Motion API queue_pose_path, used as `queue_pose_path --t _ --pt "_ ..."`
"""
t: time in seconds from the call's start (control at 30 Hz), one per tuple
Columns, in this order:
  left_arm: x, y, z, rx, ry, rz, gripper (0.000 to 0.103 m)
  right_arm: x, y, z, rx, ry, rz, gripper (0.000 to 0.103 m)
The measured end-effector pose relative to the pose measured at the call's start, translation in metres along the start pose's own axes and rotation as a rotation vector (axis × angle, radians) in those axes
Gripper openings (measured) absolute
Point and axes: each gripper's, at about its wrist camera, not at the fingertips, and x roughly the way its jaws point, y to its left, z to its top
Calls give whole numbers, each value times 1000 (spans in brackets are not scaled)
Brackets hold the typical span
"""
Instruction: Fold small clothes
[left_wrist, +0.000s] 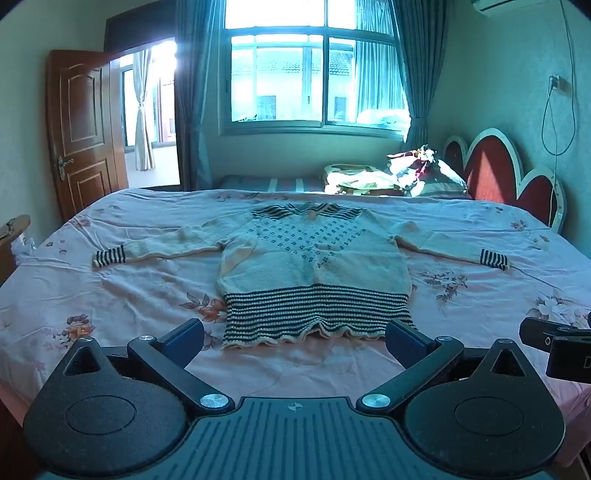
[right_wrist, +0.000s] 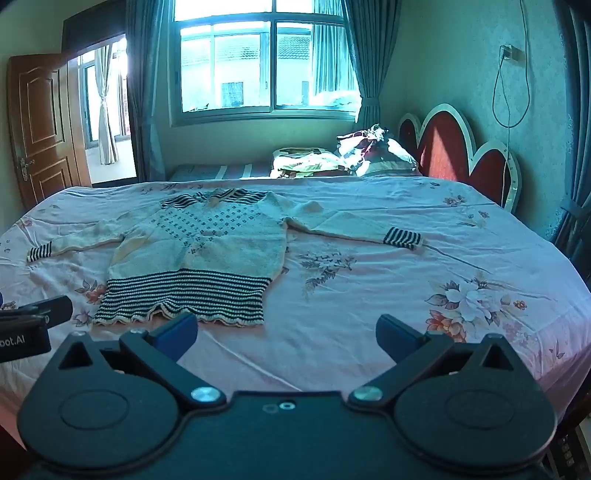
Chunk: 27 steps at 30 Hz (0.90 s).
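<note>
The left gripper (left_wrist: 294, 341) has its blue-padded fingers (left_wrist: 184, 339) spread wide with nothing between them, and in the left wrist view the gap frames the striped hem (left_wrist: 317, 314) of the sweater (left_wrist: 314, 254), which lies just beyond the fingertips in the middle of the frame. The right gripper (right_wrist: 286, 338) is likewise spread wide and empty; in its view only its left finger (right_wrist: 177, 334) sits near the hem's right part, while the rest of the gap looks onto bare floral bedsheet (right_wrist: 369, 295). The sweater lies flat and face up on the bed, hem toward the grippers and striped collar (left_wrist: 306, 210) toward the top of the frame, so the body's long axis runs straight away from the fingers, and the two sleeves stretch crosswise. The left sleeve's striped cuff (left_wrist: 109, 256) reaches toward the middle left of the left wrist frame; the right cuff (right_wrist: 402, 238) lies right of centre in the right wrist view. By my judgement nothing is folded yet. The left gripper is squarely before the hem and nearer the garment's middle, the right gripper stands off to the garment's right side and is the better placed for the right sleeve. A first fold would likely bring each sleeve inward across the body, each gripper reaching forward and outward to its own side.
</note>
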Motion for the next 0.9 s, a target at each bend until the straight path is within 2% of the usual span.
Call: queue_pose_path --t 0.13,0.17,0.27,0.3,0.9 --pt "0 -4 -2 18 9 -10 103 1 0 0 -9 4 -6 102" --pt "1 1 3 -29 11 9 103 1 6 2 -12 4 -5 102" --pt "1 -3 3 -25 15 11 103 3 4 2 -4 -8 15 102" --pt "2 6 2 -44 10 6 103 4 5 3 -5 -11 13 102" --pt "3 8 4 -58 5 19 103 3 8 5 -16 -25 24 102"
